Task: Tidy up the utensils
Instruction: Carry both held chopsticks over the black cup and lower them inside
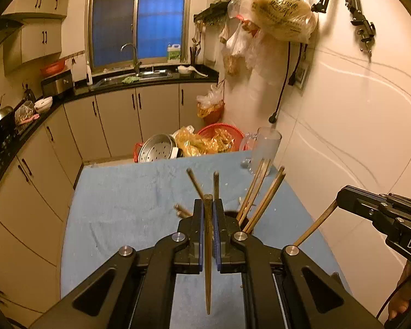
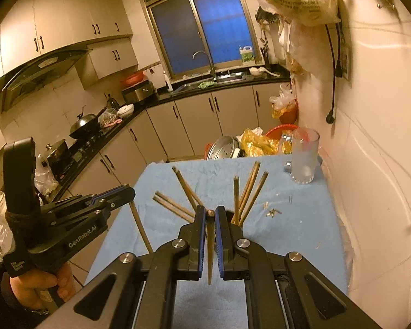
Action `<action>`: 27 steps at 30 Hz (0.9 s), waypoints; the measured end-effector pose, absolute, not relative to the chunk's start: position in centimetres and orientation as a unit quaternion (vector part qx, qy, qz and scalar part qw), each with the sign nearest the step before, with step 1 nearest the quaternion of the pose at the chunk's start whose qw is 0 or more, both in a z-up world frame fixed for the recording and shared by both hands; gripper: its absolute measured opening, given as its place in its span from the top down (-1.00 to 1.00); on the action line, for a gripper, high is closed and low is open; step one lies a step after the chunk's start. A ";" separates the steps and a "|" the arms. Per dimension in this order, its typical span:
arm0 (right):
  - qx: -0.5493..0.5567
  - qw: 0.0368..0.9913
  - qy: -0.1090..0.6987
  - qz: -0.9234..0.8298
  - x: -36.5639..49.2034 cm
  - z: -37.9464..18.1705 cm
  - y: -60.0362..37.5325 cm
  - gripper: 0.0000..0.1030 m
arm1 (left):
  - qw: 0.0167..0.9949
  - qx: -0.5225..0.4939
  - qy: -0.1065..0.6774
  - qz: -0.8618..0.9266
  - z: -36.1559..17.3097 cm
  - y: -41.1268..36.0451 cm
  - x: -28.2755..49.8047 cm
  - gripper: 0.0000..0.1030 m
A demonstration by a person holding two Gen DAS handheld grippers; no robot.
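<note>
Wooden chopstick (image 1: pixel 208 246) upright in left claw (image 1: pixel 208 213) (right (image 2: pixel 211 219) likewise)

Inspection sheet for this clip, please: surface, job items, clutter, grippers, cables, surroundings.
Surface: blue cloth covers the table.
Job's things: dark holder with several chopsticks standing in it; loose chopsticks lie on the cloth.
Clutter: empty glass mug at the far right corner; small scraps on the cloth.
Grippers: left gripper shut on a chopstick; right gripper shut on another chopstick.
Cables: black plug lead hangs on the wall.
Surroundings: kitchen counter with sink, window, hanging bags.
</note>
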State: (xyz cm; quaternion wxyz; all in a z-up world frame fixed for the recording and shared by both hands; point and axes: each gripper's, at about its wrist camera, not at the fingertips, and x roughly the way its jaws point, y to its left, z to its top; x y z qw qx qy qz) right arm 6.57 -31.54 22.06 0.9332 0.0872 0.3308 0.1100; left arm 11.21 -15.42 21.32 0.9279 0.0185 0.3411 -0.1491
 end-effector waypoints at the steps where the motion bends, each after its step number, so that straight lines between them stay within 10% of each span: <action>1: 0.086 0.934 0.329 0.110 6.6 22.4 -31.5 0.84 | 0.929 0.019 0.339 -0.150 21.5 -15.5 11.3 0.87; 27: 0.071 0.955 0.267 0.108 8.7 29.1 -31.4 0.84 | 0.942 0.001 0.283 -0.182 27.7 -17.4 14.4 0.87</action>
